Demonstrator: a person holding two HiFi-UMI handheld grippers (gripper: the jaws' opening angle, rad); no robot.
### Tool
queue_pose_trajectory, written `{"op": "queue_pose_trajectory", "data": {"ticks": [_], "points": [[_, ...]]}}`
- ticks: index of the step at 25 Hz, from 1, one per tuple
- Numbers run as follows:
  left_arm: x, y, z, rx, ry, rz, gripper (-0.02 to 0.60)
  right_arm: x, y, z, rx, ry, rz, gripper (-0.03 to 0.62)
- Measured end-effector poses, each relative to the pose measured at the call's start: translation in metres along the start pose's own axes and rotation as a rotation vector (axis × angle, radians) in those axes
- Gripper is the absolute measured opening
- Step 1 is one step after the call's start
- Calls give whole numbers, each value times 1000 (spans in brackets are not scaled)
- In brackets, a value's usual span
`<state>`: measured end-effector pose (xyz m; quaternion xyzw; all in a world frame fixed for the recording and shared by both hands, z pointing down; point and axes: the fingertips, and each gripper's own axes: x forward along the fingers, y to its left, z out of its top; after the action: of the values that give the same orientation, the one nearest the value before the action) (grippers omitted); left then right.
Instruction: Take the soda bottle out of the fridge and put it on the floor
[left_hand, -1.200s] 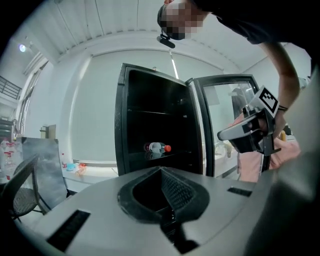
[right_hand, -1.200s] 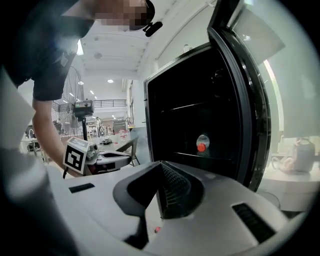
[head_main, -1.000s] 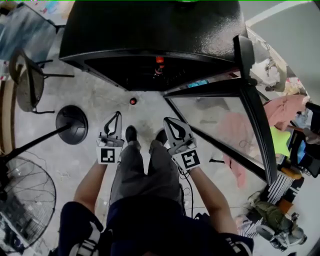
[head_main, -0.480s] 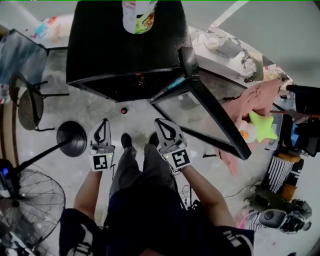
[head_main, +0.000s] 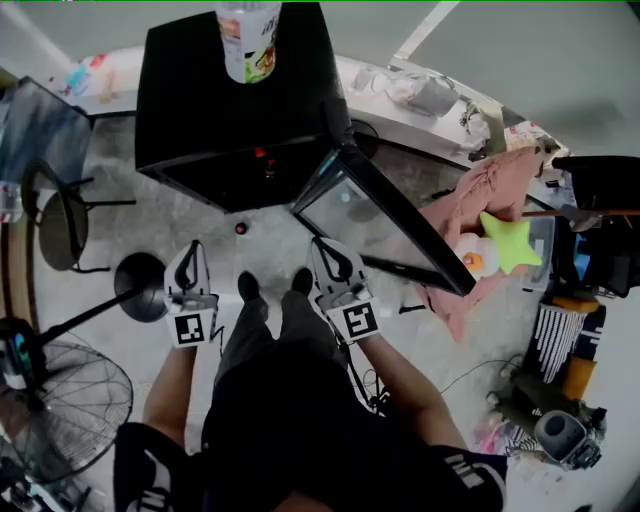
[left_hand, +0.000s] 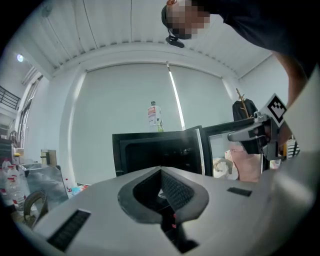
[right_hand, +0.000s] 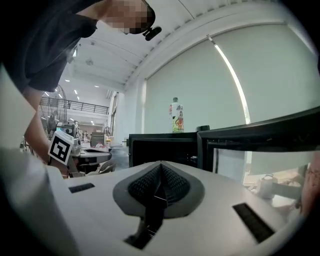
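Observation:
The black fridge (head_main: 235, 90) stands open, its glass door (head_main: 375, 220) swung out to the right. In the dark interior only the red top of a bottle (head_main: 262, 155) shows. A clear bottle with a colourful label (head_main: 248, 40) stands on top of the fridge and also shows in both gripper views (left_hand: 155, 117) (right_hand: 177, 116). My left gripper (head_main: 192, 252) and right gripper (head_main: 330, 250) hang in front of the fridge above the floor. Both are shut and empty, as the left gripper view (left_hand: 161, 172) and the right gripper view (right_hand: 161, 167) show.
A small red object (head_main: 240, 228) lies on the floor before the fridge. To the left are a round stand base (head_main: 140, 285), a chair (head_main: 60, 215) and a fan (head_main: 60, 400). Pink cloth (head_main: 480, 200), a green star (head_main: 510, 240) and clutter lie right of the door.
The view has drawn back from the fridge, and the bottle on top has come into sight. Both grippers sit lower and further from the opening, still shut.

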<state>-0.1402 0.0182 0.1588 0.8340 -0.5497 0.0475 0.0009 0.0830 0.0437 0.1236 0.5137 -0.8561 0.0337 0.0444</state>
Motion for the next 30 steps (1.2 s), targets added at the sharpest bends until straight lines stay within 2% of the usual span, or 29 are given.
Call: {"op": "queue_pose_trajectory", "data": {"ticks": [11, 18, 30], "points": [[-22, -8, 45, 10, -47, 12, 23, -33, -6, 37, -27, -21, -57, 17], [-32, -9, 66, 13, -71, 13, 23, -42, 6, 53, -41, -28, -38, 17], [-57, 0, 83, -1, -82, 52, 23, -59, 7, 74, -31, -27, -73, 17]]}}
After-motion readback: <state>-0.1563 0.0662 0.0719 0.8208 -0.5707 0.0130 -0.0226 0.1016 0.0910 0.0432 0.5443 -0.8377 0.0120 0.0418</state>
